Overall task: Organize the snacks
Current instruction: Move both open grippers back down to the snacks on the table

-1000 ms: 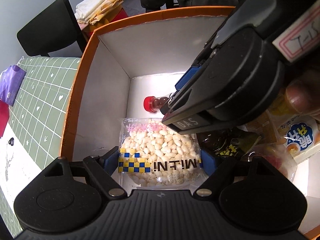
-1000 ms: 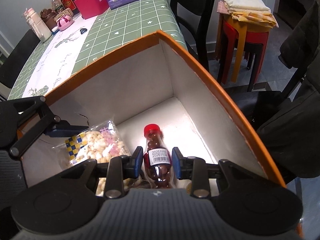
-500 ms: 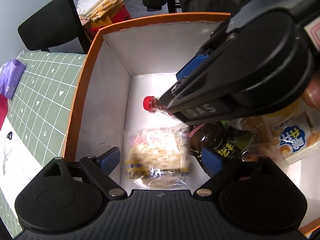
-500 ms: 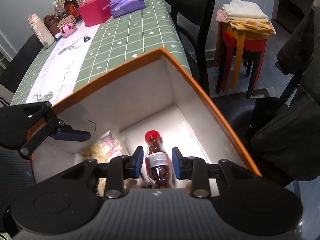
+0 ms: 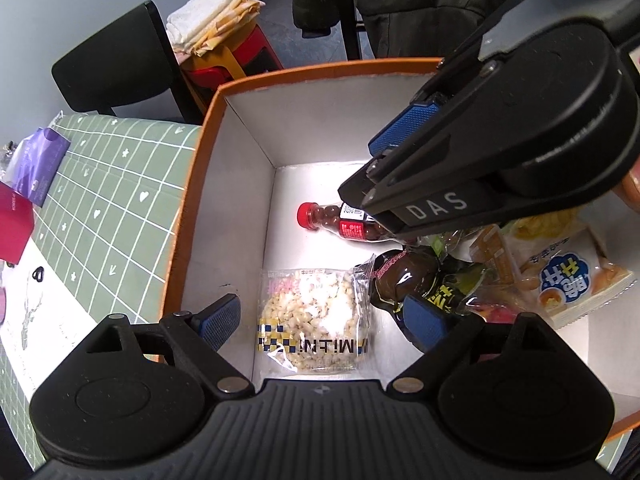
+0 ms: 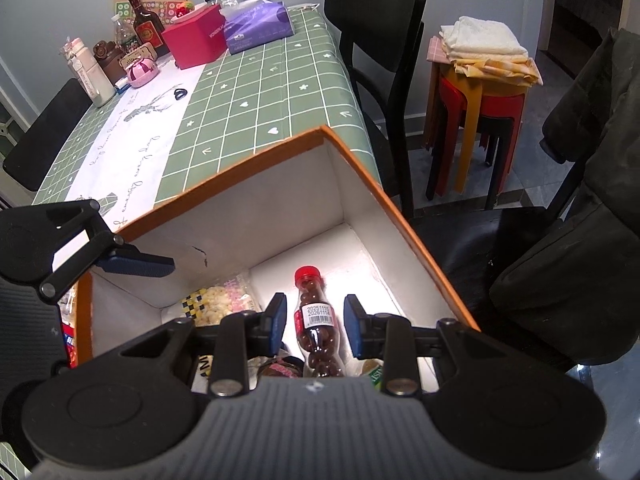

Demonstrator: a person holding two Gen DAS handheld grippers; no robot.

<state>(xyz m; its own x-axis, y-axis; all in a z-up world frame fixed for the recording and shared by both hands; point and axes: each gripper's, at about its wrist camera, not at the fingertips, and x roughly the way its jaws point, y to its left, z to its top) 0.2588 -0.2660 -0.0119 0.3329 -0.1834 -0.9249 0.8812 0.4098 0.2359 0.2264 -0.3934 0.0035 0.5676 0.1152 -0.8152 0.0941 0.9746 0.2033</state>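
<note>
An orange-rimmed white box (image 5: 188, 184) holds the snacks. A clear bag of puffed corn (image 5: 312, 304) lies flat on its floor. My left gripper (image 5: 322, 318) hangs above the bag with its jaws wide open, the pads clear of it. A small red-capped bottle of brown candies (image 6: 316, 320) lies on the floor beside the bag. My right gripper (image 6: 314, 318) hovers over the bottle with a narrow gap, and its pads do not touch it. A dark wrapped snack (image 5: 416, 276) and a blue-and-white packet (image 5: 568, 280) fill the box's right side.
The box stands at the end of a green checked table (image 6: 256, 92). At the table's far end are a pink box (image 6: 196, 42), a purple tissue pack (image 6: 260, 24) and bottles. A black chair (image 6: 376, 40) and stacked stools (image 6: 476, 112) with folded cloths stand beyond.
My left jaws spread apart and the corn bag dropped flat onto the box floor. Both grippers rose a little inside the box. The bottle stayed lying where it was.
</note>
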